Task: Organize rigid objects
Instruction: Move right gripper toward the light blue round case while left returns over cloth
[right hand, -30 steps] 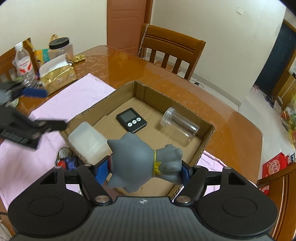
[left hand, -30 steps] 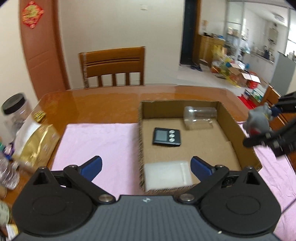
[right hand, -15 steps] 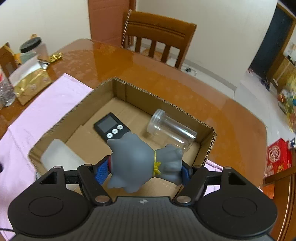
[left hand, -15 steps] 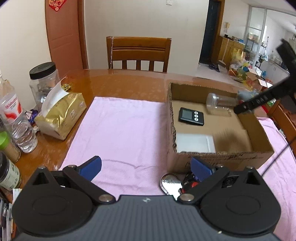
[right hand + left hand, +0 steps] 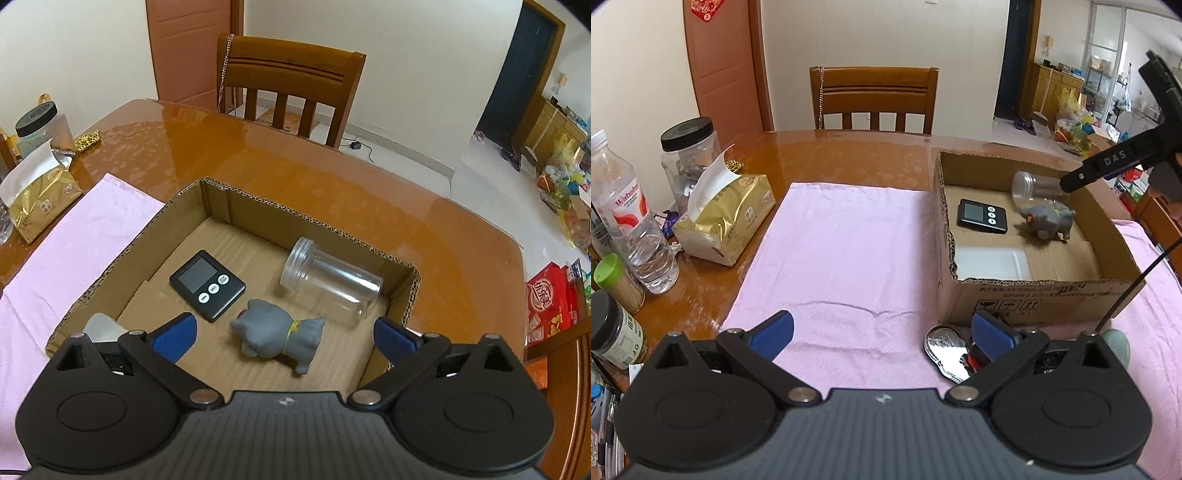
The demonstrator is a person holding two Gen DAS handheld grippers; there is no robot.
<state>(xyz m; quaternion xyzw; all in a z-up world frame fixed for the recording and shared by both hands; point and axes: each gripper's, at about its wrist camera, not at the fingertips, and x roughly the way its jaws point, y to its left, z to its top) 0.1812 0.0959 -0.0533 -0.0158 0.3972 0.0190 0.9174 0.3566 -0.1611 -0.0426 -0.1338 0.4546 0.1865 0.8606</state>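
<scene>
A grey toy cat is lying in a cardboard box as the right gripper's jaws are opening above it.

Left wrist view: the left gripper [image 5: 882,332] is hovering over the pink cloth [image 5: 842,258] with its blue fingers [image 5: 774,332] spread wide and nothing between them, a shiny silver object [image 5: 942,350] lying just beside the right-hand finger; the cardboard box [image 5: 1027,295] is sitting beyond, holding the grey toy cat [image 5: 1047,219], a black timer [image 5: 982,216], a clear jar [image 5: 1030,186] on its side and a white container [image 5: 993,264], while the right gripper's finger is reaching in from the upper right. Right wrist view: the right gripper [image 5: 284,332] is pointing down into the box [image 5: 306,218], its fingers [image 5: 175,334] parting well clear of the toy cat [image 5: 279,330], which is lying on its side between the timer [image 5: 207,284] and the jar [image 5: 330,282].
</scene>
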